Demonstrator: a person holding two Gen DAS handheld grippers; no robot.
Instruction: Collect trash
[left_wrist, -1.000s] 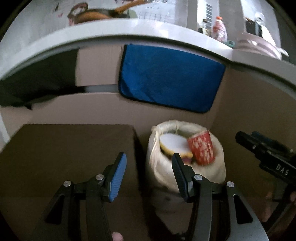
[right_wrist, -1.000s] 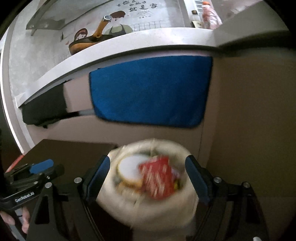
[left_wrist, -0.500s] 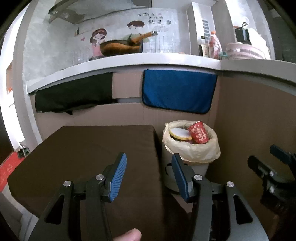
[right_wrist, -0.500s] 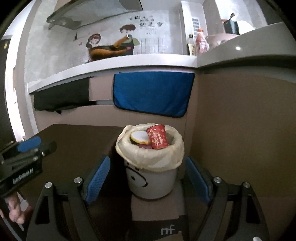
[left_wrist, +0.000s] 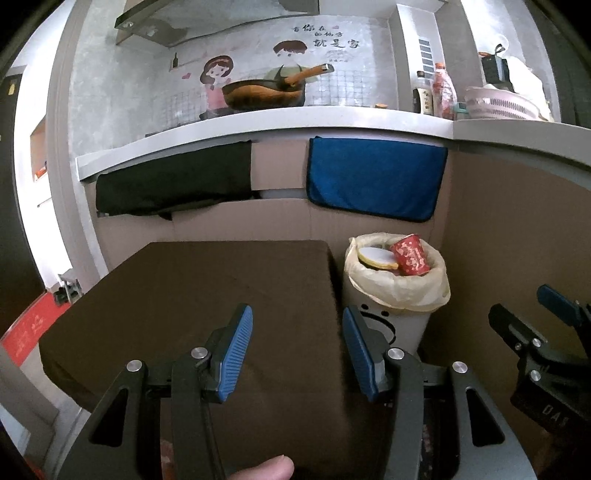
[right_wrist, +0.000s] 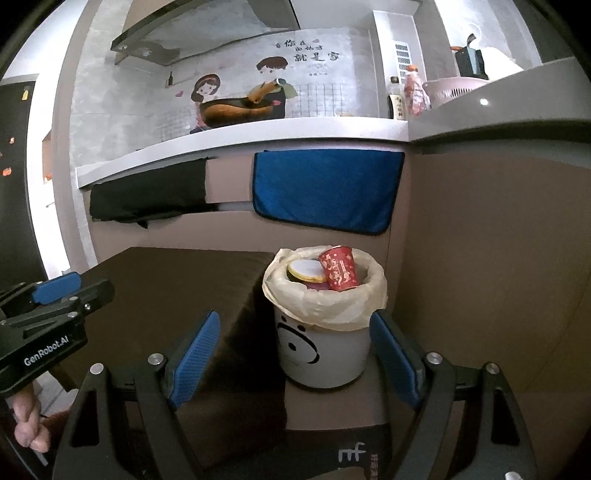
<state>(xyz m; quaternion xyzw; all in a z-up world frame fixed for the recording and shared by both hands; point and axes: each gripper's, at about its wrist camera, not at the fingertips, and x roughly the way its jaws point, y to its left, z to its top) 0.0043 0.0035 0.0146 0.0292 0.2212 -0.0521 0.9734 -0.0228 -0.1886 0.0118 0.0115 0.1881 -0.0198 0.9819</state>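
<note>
A white trash bin (right_wrist: 325, 354) with a drawn face and a pale bag liner stands on the floor right of a brown table (right_wrist: 177, 288). A red paper cup (right_wrist: 338, 273) and a round white lid (right_wrist: 306, 271) lie on top of the trash inside. The bin also shows in the left wrist view (left_wrist: 388, 321), with the cup (left_wrist: 410, 254). My left gripper (left_wrist: 297, 347) is open and empty above the table's right edge. My right gripper (right_wrist: 295, 354) is open and empty, pulled back in front of the bin.
Cardboard walls (right_wrist: 498, 258) enclose the bin on the right and behind. A blue cloth (right_wrist: 325, 188) and a black cloth (right_wrist: 147, 199) hang under a grey counter (right_wrist: 240, 140) that carries a wok and bottles. The brown table (left_wrist: 192, 291) fills the left.
Both grippers have pulled back and away from the bin, which now looks smaller and farther. Both stay open and empty.
</note>
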